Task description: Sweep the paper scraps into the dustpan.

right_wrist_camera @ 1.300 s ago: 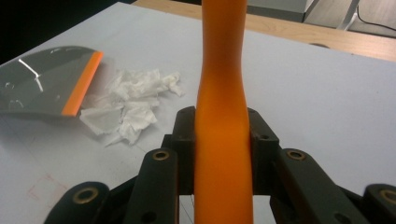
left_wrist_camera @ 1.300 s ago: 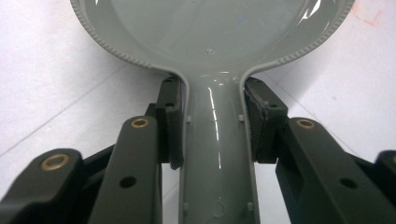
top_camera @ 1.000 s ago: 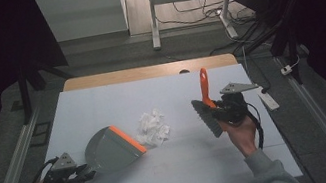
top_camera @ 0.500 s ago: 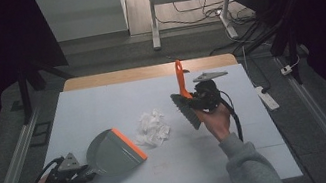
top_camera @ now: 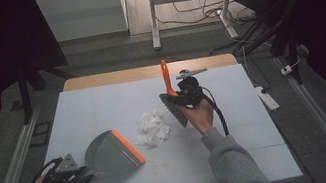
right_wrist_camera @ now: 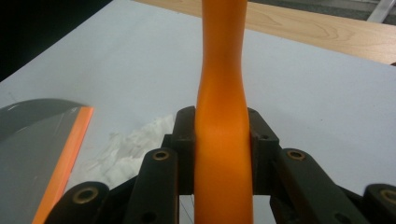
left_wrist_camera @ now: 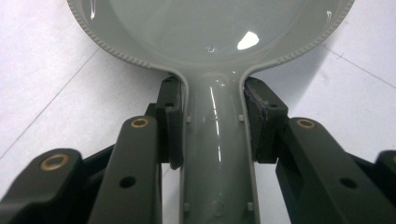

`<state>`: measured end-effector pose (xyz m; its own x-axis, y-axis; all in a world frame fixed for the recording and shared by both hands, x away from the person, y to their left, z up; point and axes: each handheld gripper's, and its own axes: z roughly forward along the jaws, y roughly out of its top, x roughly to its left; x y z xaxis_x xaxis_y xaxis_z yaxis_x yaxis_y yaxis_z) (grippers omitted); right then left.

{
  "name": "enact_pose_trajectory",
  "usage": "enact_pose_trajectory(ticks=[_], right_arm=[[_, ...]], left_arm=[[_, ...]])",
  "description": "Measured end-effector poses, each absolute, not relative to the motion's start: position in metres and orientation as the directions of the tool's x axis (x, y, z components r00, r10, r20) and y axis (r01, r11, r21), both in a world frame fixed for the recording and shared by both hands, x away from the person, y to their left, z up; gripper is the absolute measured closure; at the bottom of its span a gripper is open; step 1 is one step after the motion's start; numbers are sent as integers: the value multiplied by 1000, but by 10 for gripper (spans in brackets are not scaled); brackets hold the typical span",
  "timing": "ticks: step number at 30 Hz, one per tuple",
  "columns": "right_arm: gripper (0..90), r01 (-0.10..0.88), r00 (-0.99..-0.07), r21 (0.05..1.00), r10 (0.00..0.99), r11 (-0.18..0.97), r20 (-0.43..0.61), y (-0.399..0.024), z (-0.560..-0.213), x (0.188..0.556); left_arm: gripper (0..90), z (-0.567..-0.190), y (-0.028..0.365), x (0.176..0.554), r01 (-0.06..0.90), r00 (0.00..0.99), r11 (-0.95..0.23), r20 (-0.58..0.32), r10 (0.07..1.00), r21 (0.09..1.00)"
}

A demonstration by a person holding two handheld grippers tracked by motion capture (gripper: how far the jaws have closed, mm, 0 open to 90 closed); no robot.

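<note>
A grey dustpan (top_camera: 108, 154) with an orange lip lies on the table at the near left. My left gripper (top_camera: 72, 177) is shut on its handle (left_wrist_camera: 217, 154), the pads (left_wrist_camera: 169, 122) pressing both sides. A small pile of crumpled white paper (top_camera: 153, 127) sits just right of the pan's lip. My right gripper (top_camera: 183, 94) is shut on the orange handle (right_wrist_camera: 223, 116) of a hand brush. The brush's dark bristles (top_camera: 174, 110) hang just right of the paper, handle pointing up and away. The right gripper view also catches the paper (right_wrist_camera: 126, 144) and the pan's lip (right_wrist_camera: 65, 154).
The white table top (top_camera: 102, 102) has a wooden strip (top_camera: 113, 78) along its far edge. A white power strip (top_camera: 267, 95) lies on the floor to the right. Metal rails run along both sides, and a desk frame with cables stands beyond.
My right gripper has carried the brush leftward and farther away, from the right of the table to just beside the paper pile. The dustpan and left gripper have hardly moved.
</note>
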<state>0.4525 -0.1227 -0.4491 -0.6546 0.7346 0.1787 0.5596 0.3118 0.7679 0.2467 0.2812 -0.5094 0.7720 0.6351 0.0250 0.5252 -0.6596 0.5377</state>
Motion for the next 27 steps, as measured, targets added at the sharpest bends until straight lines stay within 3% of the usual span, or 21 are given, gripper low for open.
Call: enact_pose_trajectory(ticks=[18,27], right_arm=[[704,625,-624,683,768,378,145,-71,-470,482],[705,648,-677,653,690,393,256,-39,-480,467]], left_arm=[[625,-514,273,260,508,795,-681,16,606,527],[625,-513,264,266,499,804,-687,15,595,528]])
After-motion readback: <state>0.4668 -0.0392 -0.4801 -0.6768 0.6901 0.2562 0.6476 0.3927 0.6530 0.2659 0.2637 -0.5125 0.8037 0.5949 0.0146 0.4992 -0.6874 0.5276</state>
